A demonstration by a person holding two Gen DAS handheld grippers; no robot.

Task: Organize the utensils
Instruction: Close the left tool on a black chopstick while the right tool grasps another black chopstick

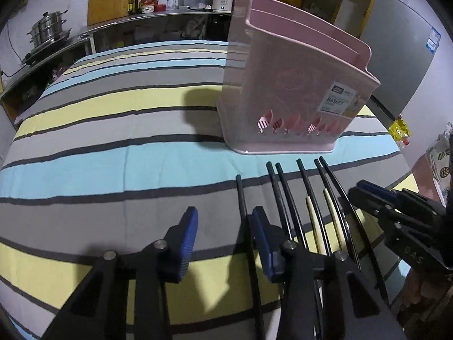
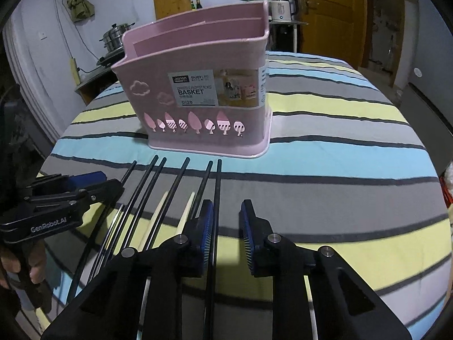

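Black chopsticks (image 2: 181, 187) and two pale ones (image 2: 185, 212) lie side by side near the tabletop's (image 2: 339, 198) front edge, pointing at your pink basket (image 2: 198, 85) standing upright mid-table. Your left gripper (image 1: 223, 226) and right gripper (image 2: 226, 221) hover over them, jaws partly spread, pinching nothing.

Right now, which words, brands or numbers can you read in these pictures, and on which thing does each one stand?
"BASKET": white label on the pink plastic chopstick basket.
"0129": same label, lower left.
"GenRobot.AI": side of the black left tool.
Dark brand box and small lines on the label: too blurred to read.
Blue sticker on the grey fridge: too small.
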